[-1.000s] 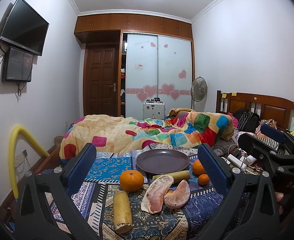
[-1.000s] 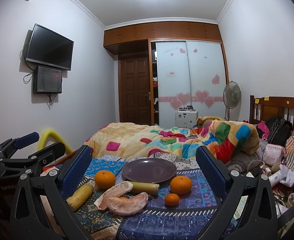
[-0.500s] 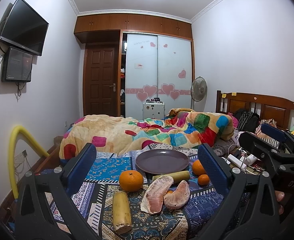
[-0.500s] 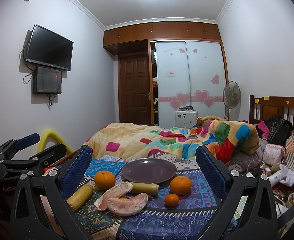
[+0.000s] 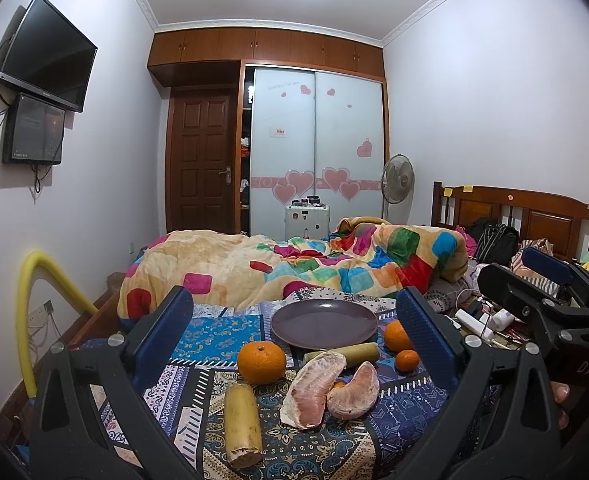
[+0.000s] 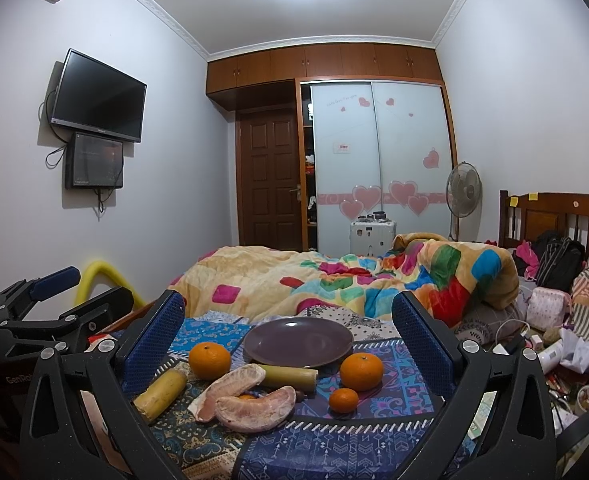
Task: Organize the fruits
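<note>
An empty purple plate (image 5: 324, 323) (image 6: 297, 340) sits on a patterned cloth. In front of it lie two peeled pomelo segments (image 5: 312, 388) (image 6: 254, 402), two large oranges (image 5: 261, 361) (image 6: 361, 371), a small orange (image 6: 343, 400) (image 5: 407, 360) and two yellowish cane pieces (image 5: 242, 424) (image 6: 288, 376). My left gripper (image 5: 294, 344) is open and empty, held back from the fruit. My right gripper (image 6: 288, 344) is open and empty, also short of the fruit. Each gripper shows at the edge of the other's view.
A bed with a colourful quilt (image 5: 294, 268) lies behind the plate. Cluttered bags, cables and bottles (image 6: 550, 320) lie to the right. A yellow foam tube (image 5: 34, 300) arches at the left. Wardrobe, door and fan stand at the far wall.
</note>
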Demonstrator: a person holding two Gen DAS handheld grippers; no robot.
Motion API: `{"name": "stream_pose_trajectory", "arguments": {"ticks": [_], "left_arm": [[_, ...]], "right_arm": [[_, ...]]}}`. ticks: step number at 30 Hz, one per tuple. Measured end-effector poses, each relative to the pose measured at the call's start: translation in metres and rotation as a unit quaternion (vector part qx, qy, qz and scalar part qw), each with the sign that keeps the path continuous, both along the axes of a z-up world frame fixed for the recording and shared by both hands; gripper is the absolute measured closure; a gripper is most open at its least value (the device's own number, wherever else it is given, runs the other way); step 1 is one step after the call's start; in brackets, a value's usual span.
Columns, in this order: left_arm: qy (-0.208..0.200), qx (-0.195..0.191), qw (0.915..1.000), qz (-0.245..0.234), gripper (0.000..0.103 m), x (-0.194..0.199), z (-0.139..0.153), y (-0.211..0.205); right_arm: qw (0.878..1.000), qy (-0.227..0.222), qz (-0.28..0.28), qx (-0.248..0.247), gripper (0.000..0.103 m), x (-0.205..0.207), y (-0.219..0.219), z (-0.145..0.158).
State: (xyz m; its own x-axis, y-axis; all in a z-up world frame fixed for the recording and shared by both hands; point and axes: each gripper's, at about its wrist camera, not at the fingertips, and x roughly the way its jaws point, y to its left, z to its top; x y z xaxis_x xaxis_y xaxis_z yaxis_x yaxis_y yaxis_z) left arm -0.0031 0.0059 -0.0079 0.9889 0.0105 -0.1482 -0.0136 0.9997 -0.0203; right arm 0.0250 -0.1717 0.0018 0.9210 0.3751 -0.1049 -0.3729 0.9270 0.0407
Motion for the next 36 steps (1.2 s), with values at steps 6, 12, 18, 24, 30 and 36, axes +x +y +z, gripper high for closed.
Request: {"name": "stream_pose_trajectory", "arguments": {"ticks": [6, 12, 18, 24, 30, 36], "left_arm": [[0.001, 0.000, 1.0000, 0.000, 0.000, 0.001, -0.001, 0.000], [0.009, -0.003, 1.0000, 0.002, 0.000, 0.005, -0.003, 0.001], [0.065, -0.008, 0.9978, 0.007, 0.000, 0.030, -0.019, 0.016], [0.131, -0.009, 0.9912, 0.017, 0.009, 0.059, -0.046, 0.034], [0.199, -0.008, 0.9798, 0.015, 0.019, 0.085, -0.076, 0.052], [0.262, -0.016, 0.9650, 0.005, 0.032, 0.110, -0.104, 0.064]], "right_arm": [[1.000, 0.001, -0.001, 0.000, 0.000, 0.000, 0.000, 0.000], [1.000, 0.013, -0.008, 0.000, 0.000, 0.006, -0.001, -0.004], [0.998, 0.050, -0.022, -0.034, 0.000, 0.026, 0.002, -0.025], [0.990, 0.101, -0.040, -0.086, 0.000, 0.053, 0.001, -0.056], [0.981, 0.156, -0.034, -0.109, 0.000, 0.077, -0.007, -0.079], [0.973, 0.186, -0.022, -0.135, 0.006, 0.094, -0.007, -0.095]]}}
